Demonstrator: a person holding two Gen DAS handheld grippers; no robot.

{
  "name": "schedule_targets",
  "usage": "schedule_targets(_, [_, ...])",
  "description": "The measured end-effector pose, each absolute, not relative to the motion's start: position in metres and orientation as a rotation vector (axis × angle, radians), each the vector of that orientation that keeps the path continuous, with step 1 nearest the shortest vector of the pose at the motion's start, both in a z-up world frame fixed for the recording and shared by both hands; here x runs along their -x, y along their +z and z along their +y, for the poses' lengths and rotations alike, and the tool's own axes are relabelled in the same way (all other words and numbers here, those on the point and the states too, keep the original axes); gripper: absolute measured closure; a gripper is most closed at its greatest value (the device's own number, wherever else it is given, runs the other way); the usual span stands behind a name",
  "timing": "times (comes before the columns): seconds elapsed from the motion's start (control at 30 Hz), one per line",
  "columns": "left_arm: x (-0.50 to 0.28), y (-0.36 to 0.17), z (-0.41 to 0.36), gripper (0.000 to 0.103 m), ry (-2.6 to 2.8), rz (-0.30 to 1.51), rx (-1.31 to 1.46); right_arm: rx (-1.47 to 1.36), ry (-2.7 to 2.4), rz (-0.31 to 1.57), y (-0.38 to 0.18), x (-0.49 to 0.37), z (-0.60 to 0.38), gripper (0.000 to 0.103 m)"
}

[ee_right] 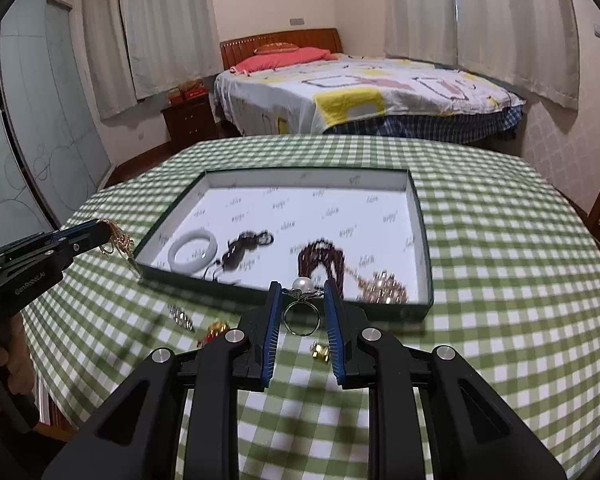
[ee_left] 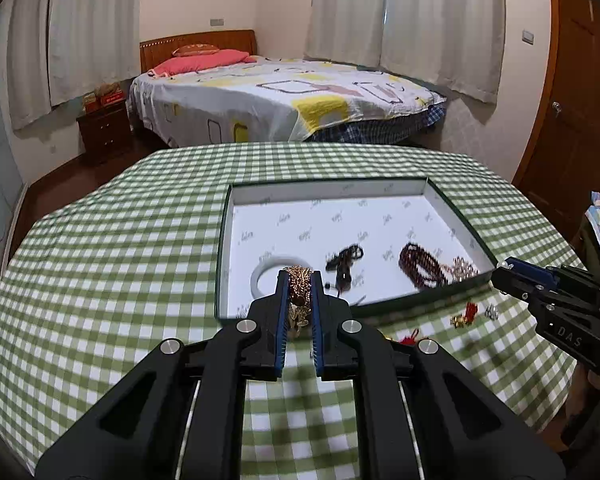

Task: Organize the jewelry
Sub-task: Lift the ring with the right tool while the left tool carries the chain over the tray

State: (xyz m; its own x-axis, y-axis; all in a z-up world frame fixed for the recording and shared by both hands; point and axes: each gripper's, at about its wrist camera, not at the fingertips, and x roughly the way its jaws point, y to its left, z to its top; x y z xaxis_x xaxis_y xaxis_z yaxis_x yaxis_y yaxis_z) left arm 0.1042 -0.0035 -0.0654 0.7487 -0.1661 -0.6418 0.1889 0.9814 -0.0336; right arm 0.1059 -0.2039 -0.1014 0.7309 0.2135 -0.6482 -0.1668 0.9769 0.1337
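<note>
My left gripper (ee_left: pixel 299 280) is shut on a gold filigree piece (ee_left: pixel 299 292) with a chain hanging below it, held above the table just short of the green-edged white box (ee_left: pixel 432 298). Seen from the right wrist, that left gripper (ee_right: pixel 104 232) hovers left of the box (ee_right: pixel 420 216) with the gold piece (ee_right: pixel 118 244) dangling. My right gripper (ee_right: pixel 300 292) is shut on a silver pearl ring (ee_right: pixel 302 304), raised near the box's front edge; it also shows at the right in the left wrist view (ee_left: pixel 504 268). In the box lie a white bangle (ee_right: pixel 193 256), a dark corded pendant (ee_right: pixel 240 252), red-brown beads (ee_right: pixel 324 260) and a rose-gold piece (ee_right: pixel 386 288).
Loose small pieces lie on the green checked tablecloth (ee_right: pixel 500 280) in front of the box: a silver charm (ee_right: pixel 181 316), a red-and-gold charm (ee_right: pixel 214 330) and a gold clasp (ee_right: pixel 320 351). A bed (ee_left: pixel 280 96) and a nightstand (ee_left: pixel 104 128) stand beyond the table. A hand (ee_right: pixel 4 364) grips the left tool.
</note>
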Motion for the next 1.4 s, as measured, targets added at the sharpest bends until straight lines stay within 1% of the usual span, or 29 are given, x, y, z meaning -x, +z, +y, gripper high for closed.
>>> schedule_targets(0.33, [-0.146, -0.049, -0.017, 0.093, -0.212, 0.644, -0.042, -0.059, 0.186, 0.665, -0.084, -0.143, -0.214, 0.081])
schedule_targets(0.63, [-0.199, -0.053, -0.029, 0.093, -0.22, 0.64, -0.036, -0.038, 0.157, 0.634, -0.077, -0.184, -0.225, 0.081])
schedule_targets(0.8, [-0.226, -0.074, -0.034, 0.093, -0.216, 0.68, -0.045, -0.033, 0.138, 0.672, -0.095, -0.204, -0.23, 0.081])
schedule_targets(1.1, [-0.253, -0.126, -0.031, 0.093, -0.2, 0.791, -0.06, -0.044, 0.125, 0.799, -0.147, -0.222, -0.238, 0.081])
schedule_targets(1.4, [-0.263, -0.146, -0.024, 0.093, -0.175, 0.844, -0.059, -0.038, 0.116, 0.856, -0.165, -0.232, -0.238, 0.081])
